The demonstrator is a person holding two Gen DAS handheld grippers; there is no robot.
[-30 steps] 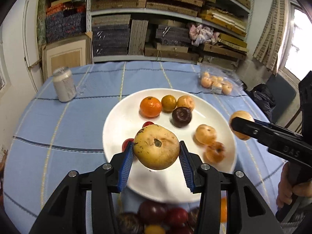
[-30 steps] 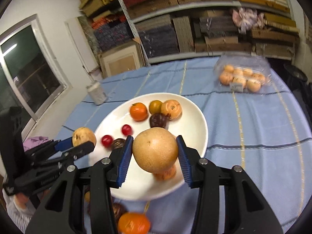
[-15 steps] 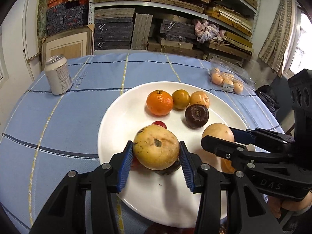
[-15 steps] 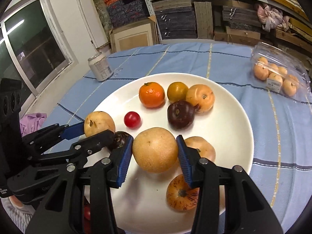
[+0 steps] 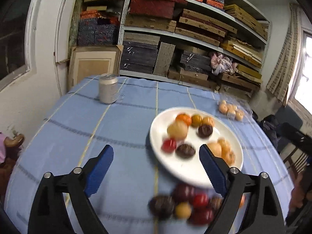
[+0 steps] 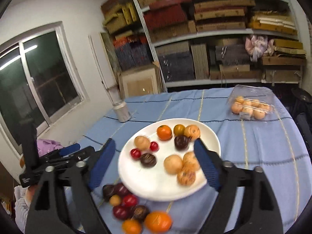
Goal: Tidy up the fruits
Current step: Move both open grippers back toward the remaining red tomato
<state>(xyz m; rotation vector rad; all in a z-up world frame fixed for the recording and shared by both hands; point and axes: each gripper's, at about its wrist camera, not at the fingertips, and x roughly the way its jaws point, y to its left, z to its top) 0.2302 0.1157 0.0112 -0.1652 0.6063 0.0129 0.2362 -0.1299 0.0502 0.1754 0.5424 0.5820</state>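
Observation:
A white plate on the blue cloth holds several fruits, among them an orange, a dark round fruit and two tan pears. My right gripper hangs above the plate's near side, its jaws opening with nothing between them. My left gripper is back over the cloth left of the plate, jaws also opening and empty. It shows at the left of the right wrist view. One tan pear lies on the plate, blurred.
A loose pile of small fruits and two oranges lies on the cloth before the plate. A silver can stands far left. A clear plastic box of fruit sits far right. Packed shelves stand behind the table.
Both grippers let go of their tan pears, which now lie on the plate. Both have opened wide and drawn back and up from the plate.

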